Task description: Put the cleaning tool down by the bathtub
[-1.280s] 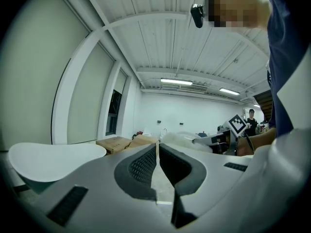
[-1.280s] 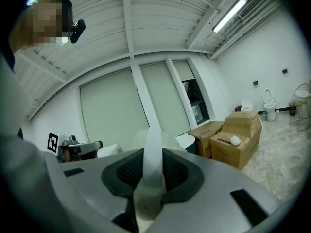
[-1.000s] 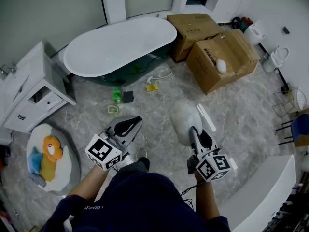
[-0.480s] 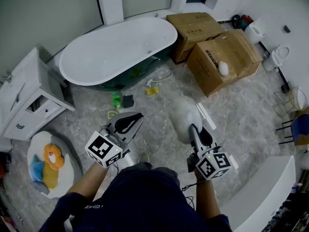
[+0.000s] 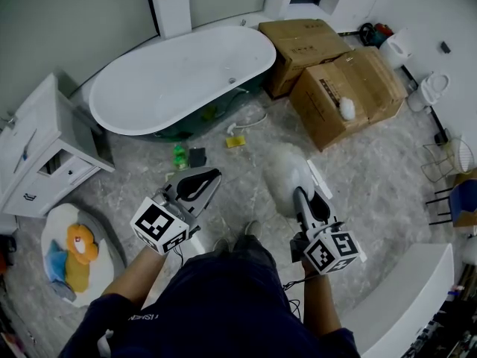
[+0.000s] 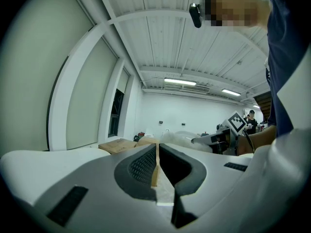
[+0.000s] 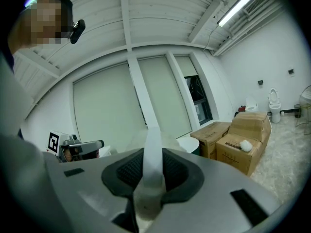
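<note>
Both grippers had travelled a little forward over the marble floor [image 5: 387,177] since the earlier frame, and one shoe [image 5: 250,229] of the person now showed in front of the dark trousers. In the head view the bathtub [image 5: 179,80] and the white cabinet [image 5: 37,151] had slid slightly toward the left edge. The right gripper [image 5: 298,194] pinched the flat white handle of the cleaning tool [image 5: 287,176]; in the right gripper view this handle stood upright between the dark pads and both pads pressed on it. The fluffy white head of the tool hung in the air ahead of the jaws, over the floor, well apart from the bathtub and nearer to the two cardboard boxes [image 5: 350,88]. It was not yet put down. The left gripper [image 5: 215,174] was beside it on the left and held nothing; in the left gripper view its jaws were pressed together, with only a thin seam between the pads. On the floor just beside the bathtub lay a green bottle [image 5: 179,154], a small dark object [image 5: 197,155] and a yellow piece [image 5: 235,141]. A small white ball [image 5: 347,108] sat on the nearer box. At the lower left a round white cushion [image 5: 52,222] carried an orange toy [image 5: 78,239].
</note>
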Demonstrator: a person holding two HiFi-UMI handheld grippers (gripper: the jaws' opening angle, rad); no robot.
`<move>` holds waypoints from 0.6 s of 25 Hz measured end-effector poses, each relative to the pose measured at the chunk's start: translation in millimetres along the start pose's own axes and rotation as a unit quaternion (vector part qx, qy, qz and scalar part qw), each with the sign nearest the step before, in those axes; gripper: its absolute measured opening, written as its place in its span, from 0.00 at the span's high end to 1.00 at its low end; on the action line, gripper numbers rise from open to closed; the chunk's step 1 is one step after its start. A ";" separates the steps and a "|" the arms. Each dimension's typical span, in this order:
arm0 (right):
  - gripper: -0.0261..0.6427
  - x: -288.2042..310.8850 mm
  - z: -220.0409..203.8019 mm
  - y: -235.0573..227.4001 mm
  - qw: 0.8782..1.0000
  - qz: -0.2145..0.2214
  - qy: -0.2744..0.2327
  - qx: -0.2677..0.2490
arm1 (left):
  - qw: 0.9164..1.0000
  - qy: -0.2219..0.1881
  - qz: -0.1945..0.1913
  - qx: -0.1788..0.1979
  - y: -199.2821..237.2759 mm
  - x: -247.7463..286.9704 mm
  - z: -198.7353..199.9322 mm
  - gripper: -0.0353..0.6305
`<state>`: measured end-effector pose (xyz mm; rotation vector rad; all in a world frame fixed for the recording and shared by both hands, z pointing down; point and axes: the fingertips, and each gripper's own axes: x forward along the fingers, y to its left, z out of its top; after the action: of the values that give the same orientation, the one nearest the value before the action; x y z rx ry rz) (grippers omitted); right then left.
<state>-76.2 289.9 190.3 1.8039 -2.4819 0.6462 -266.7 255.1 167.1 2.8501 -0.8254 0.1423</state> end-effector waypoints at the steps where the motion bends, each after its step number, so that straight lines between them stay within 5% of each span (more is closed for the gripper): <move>1: 0.82 2.7 0.8 -2.1 1.000 0.000 0.000 0.000 | 1.000 0.000 0.000 0.000 1.9 2.5 0.1 0.88; 15: 0.82 64.1 21.2 -60.5 1.000 0.012 0.007 0.006 | 1.000 0.012 0.020 -0.005 42.8 67.9 1.1 0.88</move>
<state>-37.8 209.2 205.9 1.7700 -2.5000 0.6722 -232.5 183.9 181.3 2.8173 -0.8771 0.1769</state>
